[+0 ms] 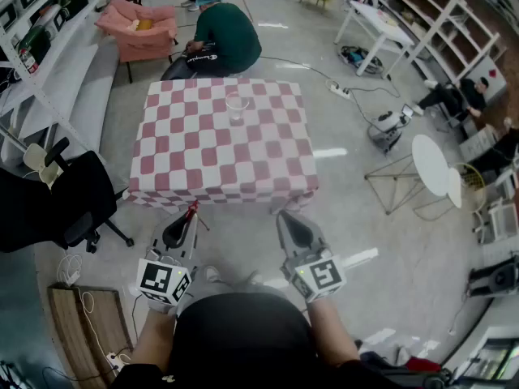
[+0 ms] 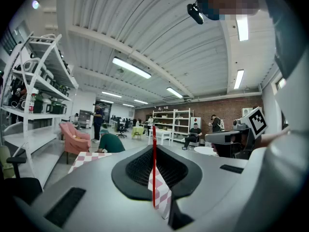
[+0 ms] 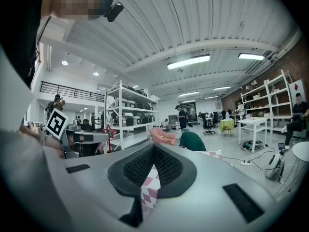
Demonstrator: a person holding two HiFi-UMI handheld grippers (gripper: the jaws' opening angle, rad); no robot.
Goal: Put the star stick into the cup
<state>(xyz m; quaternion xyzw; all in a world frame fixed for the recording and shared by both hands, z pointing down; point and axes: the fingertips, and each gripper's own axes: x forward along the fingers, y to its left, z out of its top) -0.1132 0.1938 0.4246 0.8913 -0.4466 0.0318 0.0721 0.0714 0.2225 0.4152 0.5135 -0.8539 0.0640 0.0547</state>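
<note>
A clear cup (image 1: 237,108) stands near the far edge of a table with a red-and-white checked cloth (image 1: 203,164). My left gripper (image 1: 190,215) is held in front of the table's near edge, shut on the thin red star stick (image 2: 154,170), which stands upright between its jaws. The stick's red star (image 1: 193,209) shows at the tip, and the star (image 3: 108,131) also appears at the left of the right gripper view. My right gripper (image 1: 285,217) is beside the left one, shut with nothing in it. Both are well short of the cup.
A person in a green top (image 1: 227,37) crouches right behind the table. A black office chair (image 1: 69,201) stands at the left, a pink armchair (image 1: 138,27) at the back left, a round white table (image 1: 430,164) at the right. Cables (image 1: 340,87) lie on the floor.
</note>
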